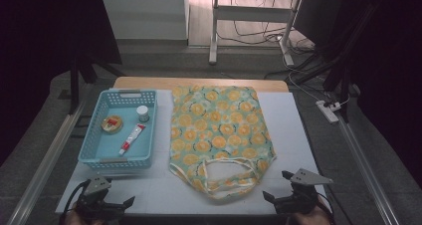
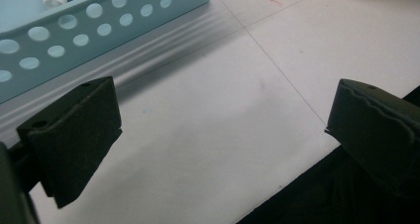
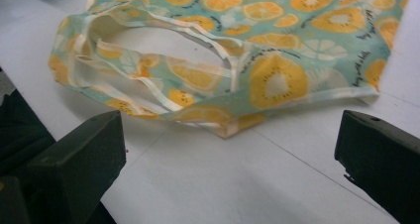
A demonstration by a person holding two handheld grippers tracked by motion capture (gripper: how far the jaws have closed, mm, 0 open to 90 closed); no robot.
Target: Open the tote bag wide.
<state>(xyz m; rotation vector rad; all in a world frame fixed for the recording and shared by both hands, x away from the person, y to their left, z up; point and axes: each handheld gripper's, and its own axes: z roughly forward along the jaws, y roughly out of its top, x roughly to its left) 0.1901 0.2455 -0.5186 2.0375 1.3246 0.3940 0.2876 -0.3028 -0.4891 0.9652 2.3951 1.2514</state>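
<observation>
Both the left gripper (image 1: 115,203) and right gripper (image 1: 278,186) gape wide, empty, near the tote bag (image 1: 219,130).

black two-jaw left gripper (image 1: 128,202) trailing a dark cable, black right gripper (image 1: 277,185); both carry grey three-cornered plates.

Left gripper (image 2: 223,130) with jaws spread wide over the white table (image 2: 213,149), near its front edge; blue perforated basket (image 2: 99,26) beyond.
</observation>
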